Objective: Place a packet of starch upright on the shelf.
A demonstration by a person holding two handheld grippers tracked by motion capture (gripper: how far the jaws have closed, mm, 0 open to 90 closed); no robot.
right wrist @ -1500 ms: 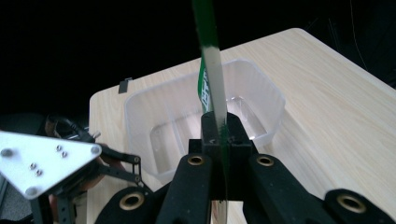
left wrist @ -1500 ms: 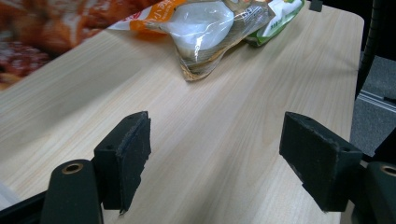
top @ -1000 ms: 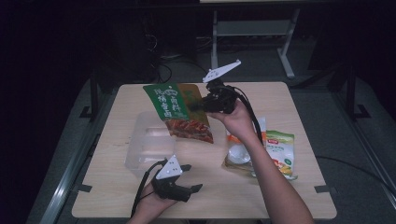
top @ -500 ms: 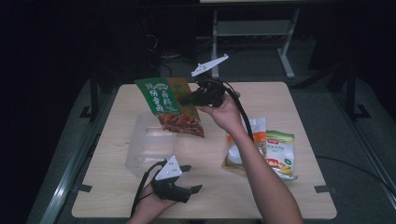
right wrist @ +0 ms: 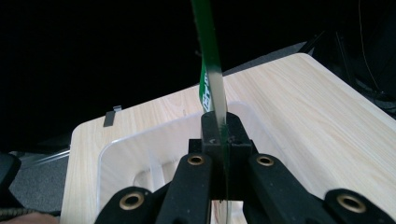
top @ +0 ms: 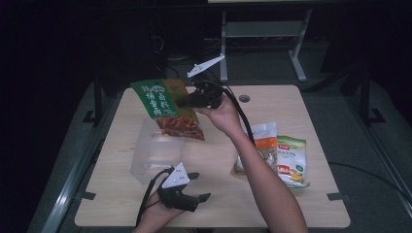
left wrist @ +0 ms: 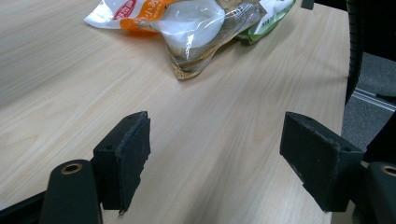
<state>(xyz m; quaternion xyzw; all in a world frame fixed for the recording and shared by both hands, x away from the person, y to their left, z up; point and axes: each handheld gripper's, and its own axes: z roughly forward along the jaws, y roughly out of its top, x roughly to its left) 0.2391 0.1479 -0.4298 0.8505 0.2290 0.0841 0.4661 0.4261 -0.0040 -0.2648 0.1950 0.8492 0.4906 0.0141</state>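
Presently we see the left claw (top: 197, 187) gaping, resting low on the bench (top: 301, 107). Over the clear bin (top: 158, 153) the right claw (top: 180, 103) clamps the green snack bag (top: 167, 109), mid-carry; next, we judge, lowering and letting go.

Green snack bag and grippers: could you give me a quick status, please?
Right gripper shut on green snack bag, above clear bin. Left gripper open, idle. Nothing in the way.

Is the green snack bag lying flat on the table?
No, the green snack bag hangs in the air above the clear plastic box, pinched by the right gripper.
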